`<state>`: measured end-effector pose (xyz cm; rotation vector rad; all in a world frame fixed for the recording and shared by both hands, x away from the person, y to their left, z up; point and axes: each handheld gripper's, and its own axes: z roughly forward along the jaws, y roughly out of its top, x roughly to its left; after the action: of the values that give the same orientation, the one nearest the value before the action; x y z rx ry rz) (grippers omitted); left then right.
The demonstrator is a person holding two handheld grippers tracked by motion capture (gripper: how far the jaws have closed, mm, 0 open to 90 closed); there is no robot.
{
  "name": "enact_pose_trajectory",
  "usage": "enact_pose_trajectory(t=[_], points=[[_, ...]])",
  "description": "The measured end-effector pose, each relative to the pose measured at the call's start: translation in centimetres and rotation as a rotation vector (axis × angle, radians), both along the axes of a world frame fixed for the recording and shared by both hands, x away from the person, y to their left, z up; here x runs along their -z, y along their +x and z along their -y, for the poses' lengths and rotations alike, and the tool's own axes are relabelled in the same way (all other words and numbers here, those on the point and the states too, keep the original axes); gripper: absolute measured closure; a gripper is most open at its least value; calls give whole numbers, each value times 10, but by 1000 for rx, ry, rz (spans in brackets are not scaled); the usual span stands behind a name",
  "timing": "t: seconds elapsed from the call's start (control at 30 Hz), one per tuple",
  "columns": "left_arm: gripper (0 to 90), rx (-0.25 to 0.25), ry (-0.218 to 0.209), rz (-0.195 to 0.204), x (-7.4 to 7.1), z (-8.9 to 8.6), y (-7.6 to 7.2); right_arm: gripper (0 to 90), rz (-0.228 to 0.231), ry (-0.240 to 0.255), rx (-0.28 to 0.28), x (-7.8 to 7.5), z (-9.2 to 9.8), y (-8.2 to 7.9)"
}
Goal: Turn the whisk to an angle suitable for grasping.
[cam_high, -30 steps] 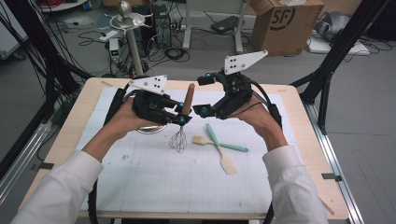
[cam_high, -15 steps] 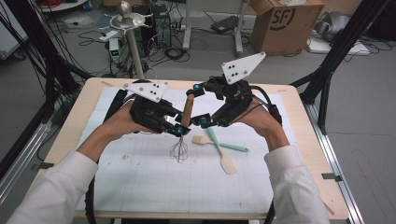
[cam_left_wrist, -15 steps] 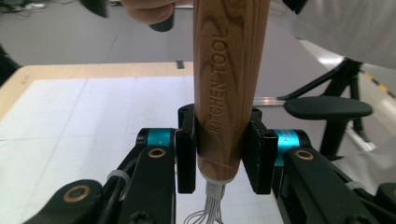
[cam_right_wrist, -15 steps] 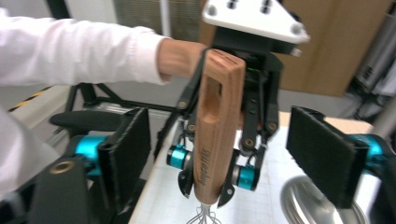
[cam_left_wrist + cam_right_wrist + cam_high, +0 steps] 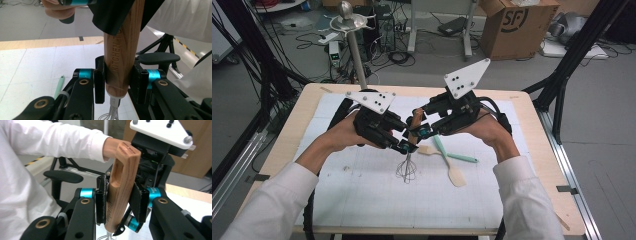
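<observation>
On the counter [image 5: 542, 130], over a white gridded mat [image 5: 362, 200]: a mint-green spatula [image 5: 454, 154] crossing a pale wooden spatula [image 5: 451, 170], touching; beyond, on the floor, a cardboard box [image 5: 517, 27], tangled cables [image 5: 397, 52] and a metal stand [image 5: 354, 45].

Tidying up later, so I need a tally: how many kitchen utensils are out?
3: a wooden-handled wire whisk held upright mid-table, a mint-green spatula and a pale wooden spatula lying crossed just right of it.

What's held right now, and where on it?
A whisk, by its wooden handle: left gripper clamps the lower end near the wires, right gripper, jaws just closing, clamps it higher up.
</observation>
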<state>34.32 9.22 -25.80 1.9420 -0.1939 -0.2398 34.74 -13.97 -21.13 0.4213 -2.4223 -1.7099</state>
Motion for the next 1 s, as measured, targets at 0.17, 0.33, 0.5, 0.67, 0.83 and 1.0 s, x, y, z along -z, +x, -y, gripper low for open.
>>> enact_pose_trajectory(t=[0.17,0.33,0.5,0.67,0.83,1.0], points=[[694,-27,-11,-8,-1,-2,2,717,-29,-11,34,0,2,1],[694,-65,-13,0,-1,-3,4,721,-48,-16,76,-2,4,3],[479,-145,-12,17,-2,-6,5,721,-70,-39,128,-1,5,6],[154,-285,21,53,-1,-17,8,721,-83,-36,208,-2,10,10],[16,-342,29,48,3,-29,10,720,-102,-41,311,-2,19,15],[16,-384,52,58,6,-40,6,720,-102,-34,383,-4,23,16]])
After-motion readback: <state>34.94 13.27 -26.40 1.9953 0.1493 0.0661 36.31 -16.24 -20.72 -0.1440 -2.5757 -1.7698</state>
